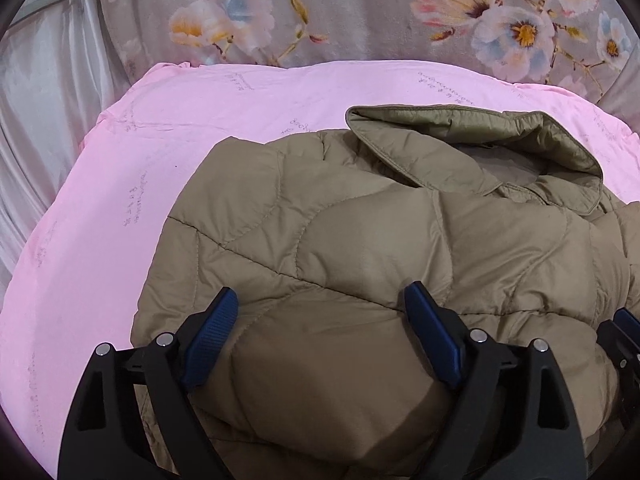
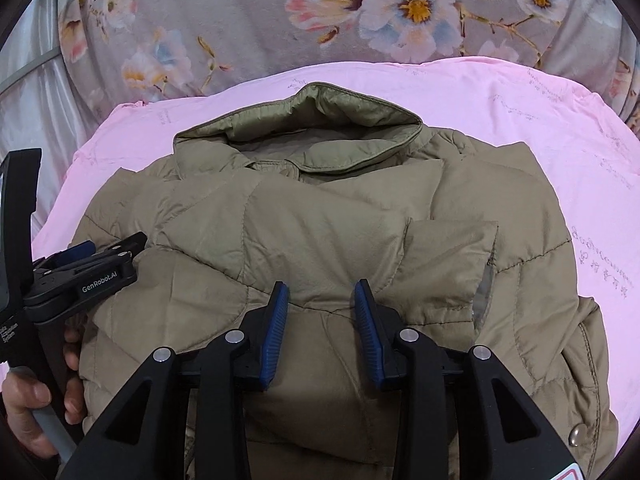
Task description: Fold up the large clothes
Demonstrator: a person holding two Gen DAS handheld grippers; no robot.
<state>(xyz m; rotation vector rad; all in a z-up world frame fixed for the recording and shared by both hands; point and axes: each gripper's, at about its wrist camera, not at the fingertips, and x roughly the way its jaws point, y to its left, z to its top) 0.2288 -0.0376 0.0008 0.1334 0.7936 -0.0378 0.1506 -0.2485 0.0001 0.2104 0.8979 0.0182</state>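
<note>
I read "GenRobot.AI" on my left gripper (image 2: 108, 246), both grippers (image 2: 322, 312) spread apart over the khaki jacket (image 2: 320, 220).

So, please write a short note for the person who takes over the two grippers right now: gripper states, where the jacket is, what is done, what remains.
Left gripper: open wide, holding nothing, over the left part of the jacket.
Right gripper: open, narrower gap, holding nothing, over the jacket's middle.
Jacket: khaki quilted, lying on the pink sheet, collar at the far end toward the floral cover.
Done: both sides appear folded in over the body; a sleeve cuff lies across the front.
Left: probably fold the near hem up toward the collar, then flatten. The near hem is hidden under the fingers.
</note>
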